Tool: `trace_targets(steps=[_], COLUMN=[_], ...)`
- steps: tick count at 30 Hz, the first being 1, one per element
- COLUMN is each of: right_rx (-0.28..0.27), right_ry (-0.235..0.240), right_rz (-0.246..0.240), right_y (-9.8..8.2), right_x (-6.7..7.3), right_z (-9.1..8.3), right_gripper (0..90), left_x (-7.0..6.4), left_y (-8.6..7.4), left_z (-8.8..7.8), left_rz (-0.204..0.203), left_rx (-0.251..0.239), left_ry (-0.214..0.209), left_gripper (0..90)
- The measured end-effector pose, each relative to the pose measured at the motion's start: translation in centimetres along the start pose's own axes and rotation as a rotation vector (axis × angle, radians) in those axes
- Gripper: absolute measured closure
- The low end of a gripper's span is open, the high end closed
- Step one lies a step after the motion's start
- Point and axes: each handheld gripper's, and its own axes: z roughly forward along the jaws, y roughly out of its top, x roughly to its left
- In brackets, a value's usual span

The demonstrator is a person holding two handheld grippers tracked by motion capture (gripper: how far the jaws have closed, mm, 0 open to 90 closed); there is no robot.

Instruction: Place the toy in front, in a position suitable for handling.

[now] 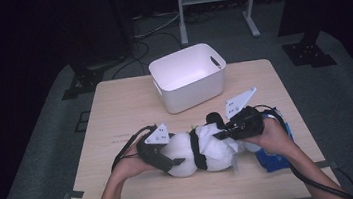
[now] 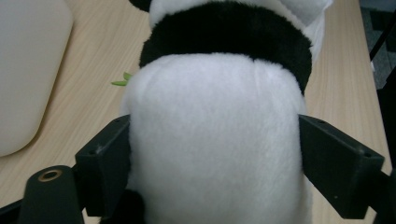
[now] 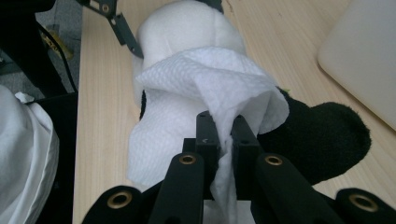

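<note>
You are working on a black-and-white plush panda point(image 1: 198, 150), which is lying on its side across the near half of the wooden table point(image 1: 125, 105), between your two hands.

Left gripper point(image 1: 163, 154): you are holding it at the panda's white rounded end. In the left gripper view its jaws are standing wide on either side of the white body point(image 2: 212, 140), with the plush bulging between them. The pads are sitting right at the fur; I cannot tell whether they are pressing on it.

Right gripper point(image 1: 226, 133): you are holding it at the panda's other end, near a black limb point(image 3: 327, 140). In the right gripper view its jaws are clenched on a fold of white paper towel point(image 3: 205, 88). The towel is draping over the middle of the panda, and one strip of it is running down between the two pads. The towel is lying against the plush, covering part of the white fur and the black band.

A white plastic bin point(image 1: 189, 78) is standing upright at the far middle of the table, well apart from the panda. A blue packet point(image 1: 274, 156) is lying on the table under your right hand point(image 1: 272, 136), just beside the panda. A small green scrap point(image 2: 122, 79) is showing on the table surface beside the plush in the left gripper view.
</note>
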Motion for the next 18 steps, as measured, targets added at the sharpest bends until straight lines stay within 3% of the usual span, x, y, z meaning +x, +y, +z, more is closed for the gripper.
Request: trace_targets(steps=[5, 10, 16, 18], right_rx=[0.0, -0.024, 0.012, -0.005], right_ry=[-0.003, -0.02, -0.09, -0.104], right_rz=[-0.02, -0.059, -0.075, -0.079], right_y=[0.3, 2.0, 3.5, 3.5], right_x=[0.3, 0.6, 0.4, 0.4], right_z=[-0.1, 0.1, 1.7, 1.6], right_gripper=[82.9, 78.7, 48.7, 45.9], left_x=[0.1, 0.0, 0.1, 0.1], left_y=[-0.6, -0.6, -0.8, -0.7], left_z=[-0.1, -0.2, -0.2, -0.2], left_rz=[-0.015, -0.004, -0.019, -0.021], left_rx=[-0.029, -0.034, -0.037, -0.036], left_ry=[-0.011, -0.018, -0.02, -0.02], left_gripper=[20.3, 21.5, 21.4, 21.4])
